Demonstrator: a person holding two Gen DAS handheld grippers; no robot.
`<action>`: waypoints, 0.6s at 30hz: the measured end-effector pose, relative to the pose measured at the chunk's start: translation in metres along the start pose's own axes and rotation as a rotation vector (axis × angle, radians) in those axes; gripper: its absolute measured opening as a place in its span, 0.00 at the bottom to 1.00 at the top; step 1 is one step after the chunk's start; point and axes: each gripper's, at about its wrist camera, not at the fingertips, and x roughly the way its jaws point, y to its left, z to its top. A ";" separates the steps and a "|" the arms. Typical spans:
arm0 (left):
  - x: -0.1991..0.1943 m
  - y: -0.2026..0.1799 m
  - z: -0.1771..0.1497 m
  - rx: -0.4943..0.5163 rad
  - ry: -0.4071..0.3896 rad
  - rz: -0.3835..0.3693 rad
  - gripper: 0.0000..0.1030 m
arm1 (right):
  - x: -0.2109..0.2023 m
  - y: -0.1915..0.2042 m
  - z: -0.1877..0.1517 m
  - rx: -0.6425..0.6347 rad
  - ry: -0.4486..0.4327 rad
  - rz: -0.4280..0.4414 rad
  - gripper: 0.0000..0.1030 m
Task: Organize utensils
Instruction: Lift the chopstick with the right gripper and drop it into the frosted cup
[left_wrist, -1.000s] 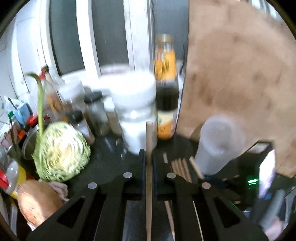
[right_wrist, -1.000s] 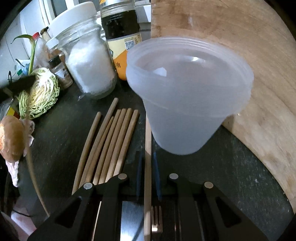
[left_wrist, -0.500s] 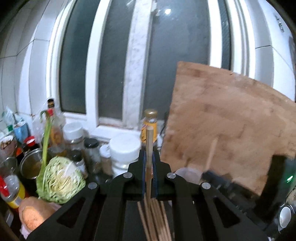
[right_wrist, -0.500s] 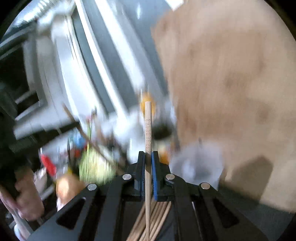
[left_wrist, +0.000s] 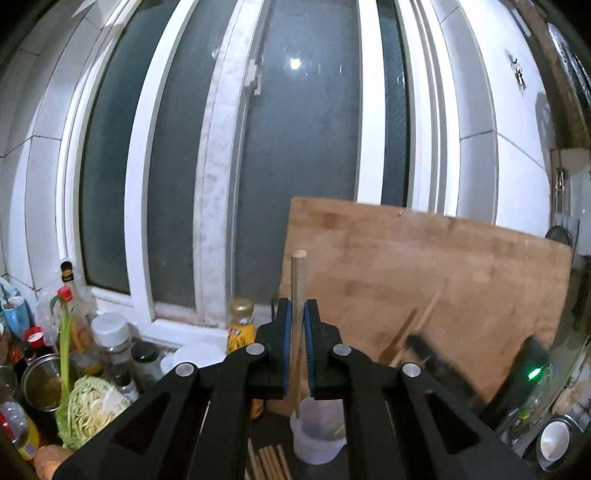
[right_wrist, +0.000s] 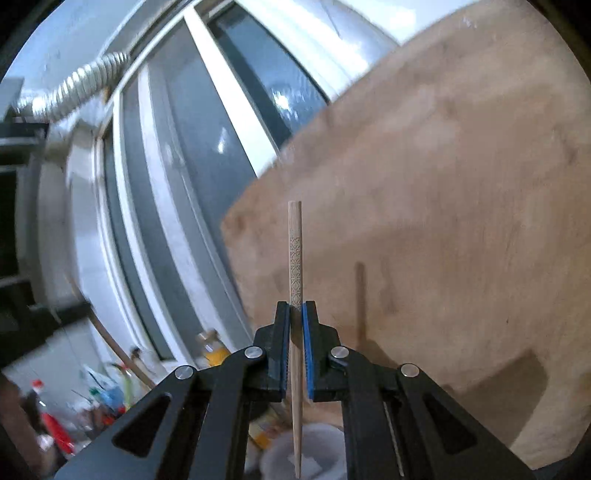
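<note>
My left gripper (left_wrist: 296, 308) is shut on a plain wooden chopstick (left_wrist: 297, 280) that stands upright, its lower tip hanging over a clear plastic cup (left_wrist: 318, 432) on the dark counter. Several more chopsticks (left_wrist: 267, 461) lie flat just left of that cup. My right gripper (right_wrist: 295, 310) is shut on a second chopstick (right_wrist: 295, 258) with a carved pattern, also upright, its thin tip above the same cup (right_wrist: 301, 458). In the left wrist view the right gripper (left_wrist: 439, 354) shows as a dark blur with its chopstick slanting up beside it.
A big wooden cutting board (left_wrist: 424, 295) leans against the window behind the cup. Left of it stand a sauce bottle (left_wrist: 241, 325), a white-lidded jar (left_wrist: 109, 332), spice jars and a cut cabbage (left_wrist: 94, 406). A white bowl (left_wrist: 556, 443) sits at the right.
Both grippers rose from the counter and tipped up to level, each carrying a chopstick that now stands upright. The cup dropped to the bottom of both views.
</note>
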 end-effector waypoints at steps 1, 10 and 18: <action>0.003 -0.001 0.000 -0.007 -0.006 -0.008 0.06 | 0.008 -0.001 -0.006 -0.008 0.039 -0.006 0.08; 0.067 0.017 -0.050 -0.194 0.082 -0.064 0.06 | 0.040 -0.026 -0.027 0.048 0.267 -0.043 0.08; 0.108 0.030 -0.080 -0.314 0.222 -0.127 0.06 | 0.056 -0.027 -0.024 0.072 0.353 -0.076 0.08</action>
